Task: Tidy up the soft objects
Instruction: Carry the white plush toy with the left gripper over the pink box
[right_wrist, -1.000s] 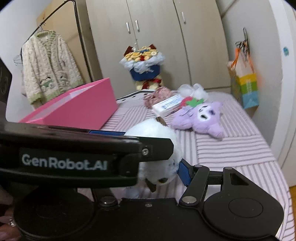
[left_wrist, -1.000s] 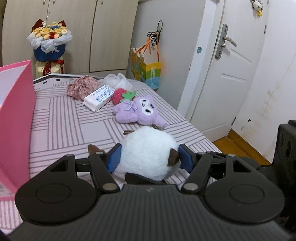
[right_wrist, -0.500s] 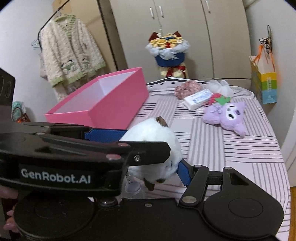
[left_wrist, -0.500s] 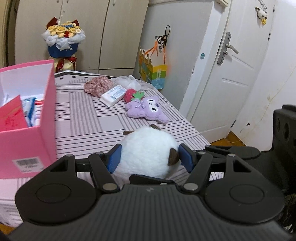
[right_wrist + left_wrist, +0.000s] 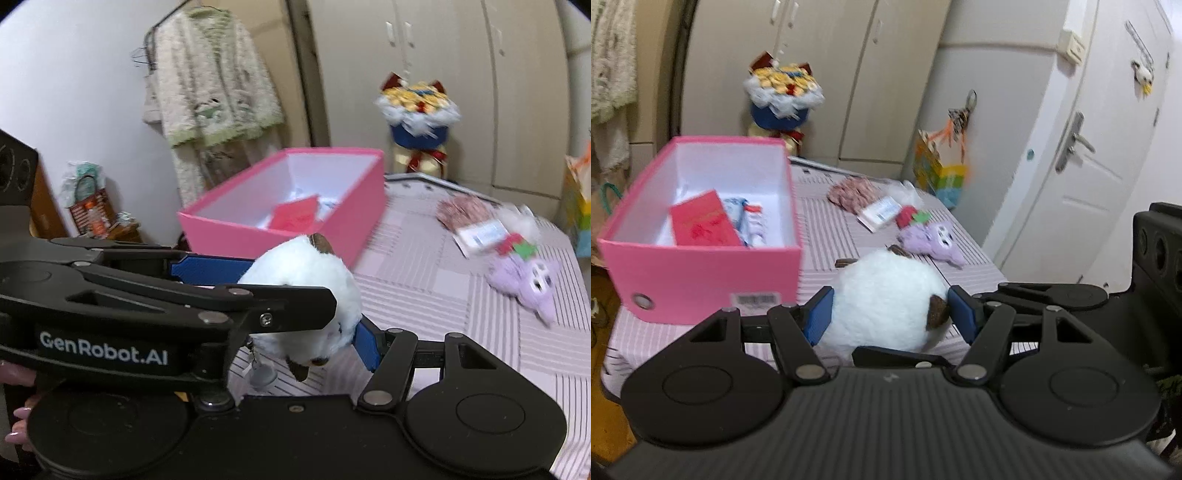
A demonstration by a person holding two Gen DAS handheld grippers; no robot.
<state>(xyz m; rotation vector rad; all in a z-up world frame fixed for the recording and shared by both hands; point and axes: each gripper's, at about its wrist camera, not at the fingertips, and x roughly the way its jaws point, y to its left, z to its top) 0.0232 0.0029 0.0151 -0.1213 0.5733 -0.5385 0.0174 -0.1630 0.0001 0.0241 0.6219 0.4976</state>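
Note:
A round white plush toy (image 5: 886,299) with brown ears hangs above the striped table (image 5: 827,229), held from two sides. My left gripper (image 5: 892,317) is shut on it, blue pads pressing its flanks. My right gripper (image 5: 295,343) is shut on the same white plush toy (image 5: 306,280); only its right pad (image 5: 365,347) shows, the other finger is hidden behind the left gripper (image 5: 258,288). An open pink box (image 5: 701,280) stands just left of the toy, with a red envelope (image 5: 701,225) inside. A purple plush (image 5: 931,240) lies farther back on the table.
A strawberry plush (image 5: 908,218), a tissue pack (image 5: 881,214) and a pink knitted piece (image 5: 849,192) lie behind the purple plush. A flower bouquet (image 5: 783,96) stands at the wardrobe. A door (image 5: 1082,147) is on the right. Fingertips of a person's hand (image 5: 16,432) show at lower left.
Both grippers have risen with the white plush toy and drawn back from the table. The pink box's open inside has come into view on the left.

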